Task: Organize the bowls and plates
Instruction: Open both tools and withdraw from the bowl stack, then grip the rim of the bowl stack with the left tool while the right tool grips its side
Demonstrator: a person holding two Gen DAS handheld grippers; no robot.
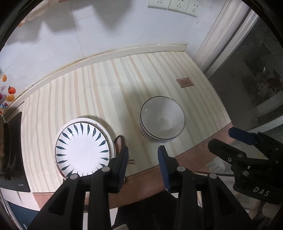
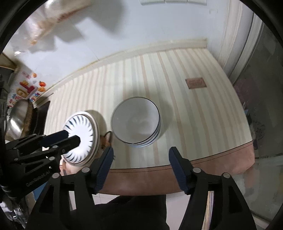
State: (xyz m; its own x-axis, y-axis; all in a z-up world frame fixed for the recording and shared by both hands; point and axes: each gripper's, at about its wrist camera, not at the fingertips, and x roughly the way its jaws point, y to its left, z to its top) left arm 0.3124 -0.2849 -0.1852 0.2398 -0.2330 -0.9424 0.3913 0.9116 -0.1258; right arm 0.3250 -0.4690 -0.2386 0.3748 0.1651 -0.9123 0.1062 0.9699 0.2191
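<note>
A stack of white bowls with dark rims [image 1: 162,119] stands on the striped table, also in the right wrist view [image 2: 136,122]. A stack of white plates with blue leaf marks [image 1: 82,150] lies to its left; it also shows in the right wrist view [image 2: 80,138]. My left gripper [image 1: 143,155] is open and empty above the table's front edge, between the plates and the bowls. My right gripper [image 2: 140,155] is open and empty in front of the bowls. The left gripper [image 2: 70,138] shows over the plates in the right wrist view.
A striped cloth [image 1: 109,92] covers the table, with a brown label [image 1: 184,82] at the right. A black cooktop [image 1: 13,152] and a metal pan [image 2: 16,116] lie at the left. A wall with sockets [image 1: 173,6] stands behind. A glass door [image 1: 251,74] is at the right.
</note>
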